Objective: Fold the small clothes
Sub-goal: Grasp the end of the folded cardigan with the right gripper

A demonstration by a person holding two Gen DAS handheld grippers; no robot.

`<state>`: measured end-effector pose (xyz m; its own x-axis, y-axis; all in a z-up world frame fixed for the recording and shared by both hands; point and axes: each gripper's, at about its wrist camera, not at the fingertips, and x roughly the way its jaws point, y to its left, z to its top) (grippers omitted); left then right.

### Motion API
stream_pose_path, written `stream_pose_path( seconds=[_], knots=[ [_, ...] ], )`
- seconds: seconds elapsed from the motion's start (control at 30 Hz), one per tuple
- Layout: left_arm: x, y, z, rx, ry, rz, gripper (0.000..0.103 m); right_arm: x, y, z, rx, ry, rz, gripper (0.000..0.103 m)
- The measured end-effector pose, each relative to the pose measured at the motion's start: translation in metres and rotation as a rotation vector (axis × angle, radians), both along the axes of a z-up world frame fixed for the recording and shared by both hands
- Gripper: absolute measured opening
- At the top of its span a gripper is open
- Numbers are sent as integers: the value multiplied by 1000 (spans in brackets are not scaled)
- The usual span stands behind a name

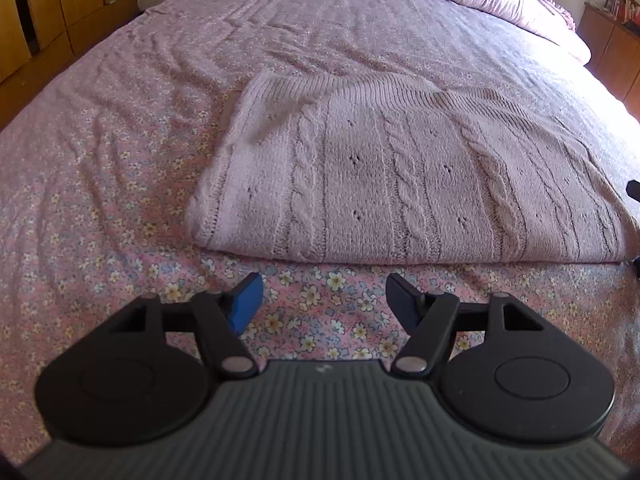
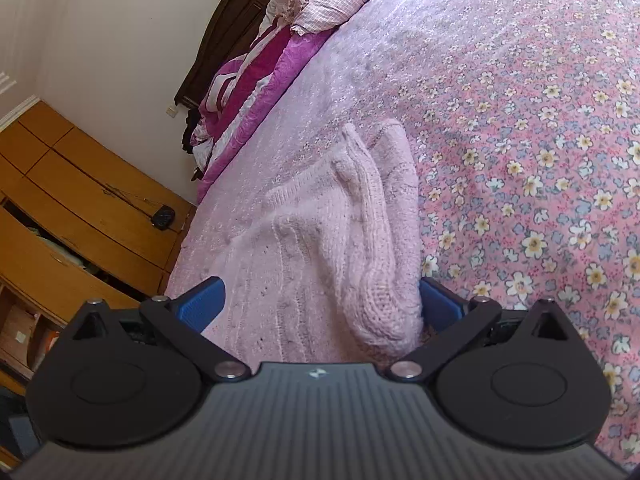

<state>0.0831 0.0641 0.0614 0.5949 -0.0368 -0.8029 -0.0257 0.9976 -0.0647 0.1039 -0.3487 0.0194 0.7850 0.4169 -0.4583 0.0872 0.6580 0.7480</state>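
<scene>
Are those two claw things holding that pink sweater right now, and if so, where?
Neither is gripping. The left gripper is open over the floral bedsheet, short of the pink sweater. The right gripper is open, straddling the sweater's edge without clamping.

The sweater [image 1: 404, 176] runs past the right edge of the left wrist view. In the right wrist view its near end is hidden behind the right gripper [image 2: 320, 304]. A small dark object [image 2: 163, 217] hanging on the wardrobe [image 2: 80, 184], possibly a pouch, is too small to identify.
</scene>
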Motion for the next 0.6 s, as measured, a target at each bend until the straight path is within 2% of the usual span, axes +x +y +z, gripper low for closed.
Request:
stream_pose_path(
  seconds=[0.13,0.2,0.23,0.3,0.37,0.43,0.6],
  knots=[
    [0,-1,-1,3,6,-1,69,7,4,1,-9,-7,-12,103],
    [0,-2,-3,15,10,1,69,8,5,0,6,-16,-20,96],
    [0,-3,-4,22,13,2,69,9,4,-1,28,-13,-17,86],
    [0,-4,-5,33,16,2,69,10,1,-7,77,-5,-29,76],
    [0,-3,-5,34,16,0,69,11,-2,-13,108,5,-39,47],
    [0,-2,-6,29,17,0,69,11,-6,-22,135,30,-57,34],
    [1,-5,-9,38,29,-3,69,8,-10,-28,171,16,-64,33]
  ],
)
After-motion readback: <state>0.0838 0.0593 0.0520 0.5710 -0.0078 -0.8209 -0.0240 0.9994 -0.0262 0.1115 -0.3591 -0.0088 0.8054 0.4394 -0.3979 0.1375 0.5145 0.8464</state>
